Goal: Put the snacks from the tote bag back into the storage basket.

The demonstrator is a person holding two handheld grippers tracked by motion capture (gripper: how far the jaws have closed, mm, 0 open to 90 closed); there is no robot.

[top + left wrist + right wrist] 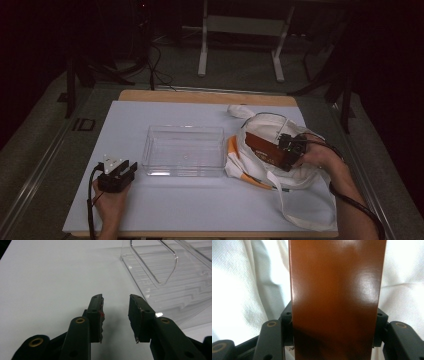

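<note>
**A:** Going left to right: the left gripper (116, 176) sits on the white table (200, 210) near the left edge, jaws spread with nothing between them, pointing at the near-left corner of the clear plastic bin (184, 150). It looks parked.

**B:** And the right side?

**A:** The right gripper (290, 152) is over the white tote bag (265, 172), just right of the bin. Its jaws are pinching a flat reddish-brown box (337, 300) by its two long edges, and the pads look snug against it. The box is at the mouth of the bag, resting on the cloth, orange trim beside it.

**B:** So the grab step, basically?

**A:** I'd say so. The bin is empty, so my guess is the next move is lifting the box clear of the cloth without snagging it, then carrying it left over the bin's wall.
</note>
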